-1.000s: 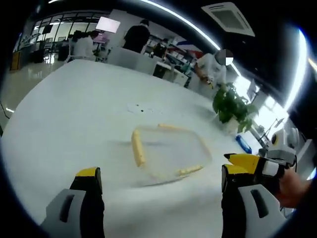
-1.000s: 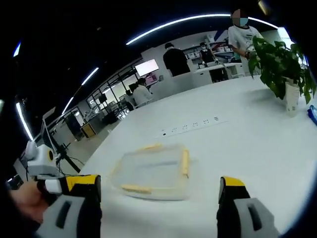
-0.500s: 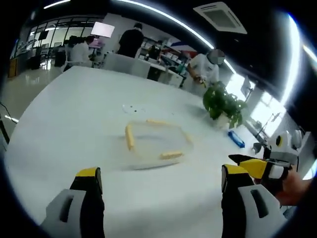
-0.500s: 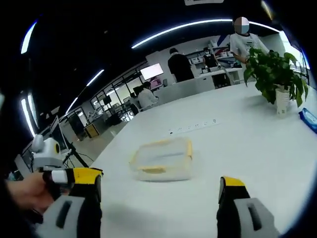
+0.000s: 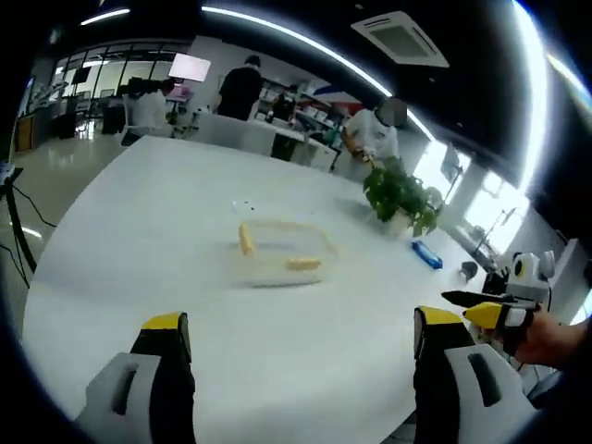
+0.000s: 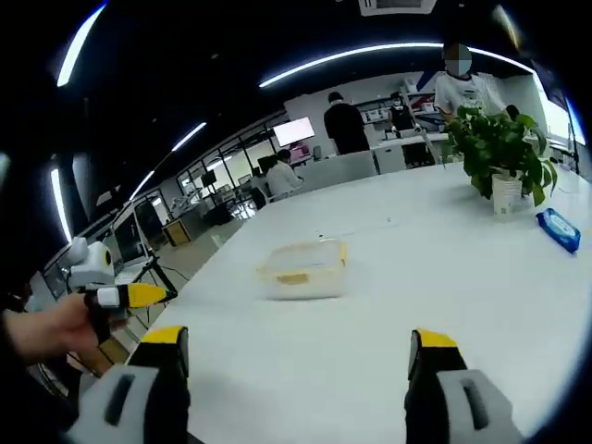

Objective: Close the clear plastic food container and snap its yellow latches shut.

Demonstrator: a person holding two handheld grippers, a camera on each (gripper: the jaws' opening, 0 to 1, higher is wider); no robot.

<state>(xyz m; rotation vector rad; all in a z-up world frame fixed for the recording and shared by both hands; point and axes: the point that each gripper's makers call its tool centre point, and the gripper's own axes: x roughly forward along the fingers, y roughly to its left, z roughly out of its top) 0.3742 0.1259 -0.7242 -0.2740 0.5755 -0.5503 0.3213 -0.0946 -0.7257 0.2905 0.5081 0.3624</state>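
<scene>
The clear box [image 5: 277, 254] with yellow clips [image 5: 246, 241] sits on the big white table [image 5: 139, 222], well ahead of both grippers and touched by neither. In the left gripper view, the left gripper [image 5: 301, 347] has its two jaws spread wide with nothing between them, and the box lies far out in front, between the lines of the jaws. The right gripper [image 5: 490, 314] comes in at the right edge, held in a hand [image 5: 546, 338]. In the right gripper view, the right gripper [image 6: 301, 356] is also spread wide and holds nothing. The box [image 6: 301, 268] is far ahead of it, with its lid on. The left gripper [image 6: 129, 296] shows off to the left. A green plant [image 6: 495, 153] in a white pot and a blue packet [image 6: 558, 229] stand on the table beyond the right jaw. People stand and sit at desks at the far end of the room.
</scene>
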